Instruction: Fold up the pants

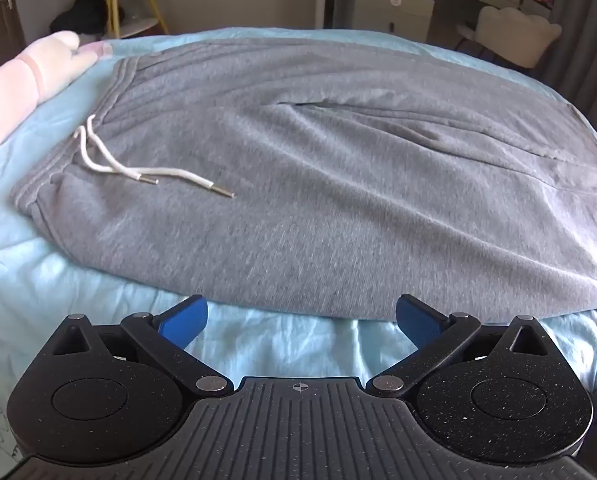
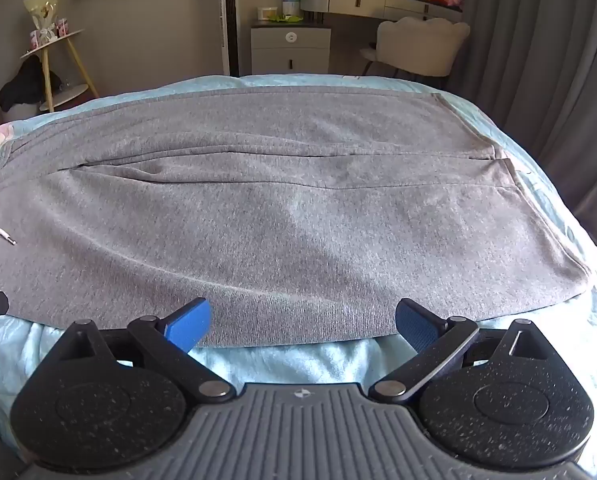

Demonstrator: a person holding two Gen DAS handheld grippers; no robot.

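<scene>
Two tongs, left tongs [image 1: 301, 316] and right tongs [image 2: 303, 320], gape wide, empty, low in frame; grey pants [image 1: 318, 184] lie flat across the bed [image 1: 258, 352], waistband upper left; pinch near edge at both points evenly, lift together.

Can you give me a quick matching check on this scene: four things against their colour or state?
Things:
1. pants
2. drawstring
3. bedsheet
4. left gripper

Colour or state:
A. light blue, wrinkled under the garment
B. white cord with metal tips, lying loose on the fabric
C. jaws wide open, nothing between them, at the near edge of the garment
D. grey, spread flat, legs side by side

Pairs: 1-D, 2-B, 3-A, 4-C
</scene>
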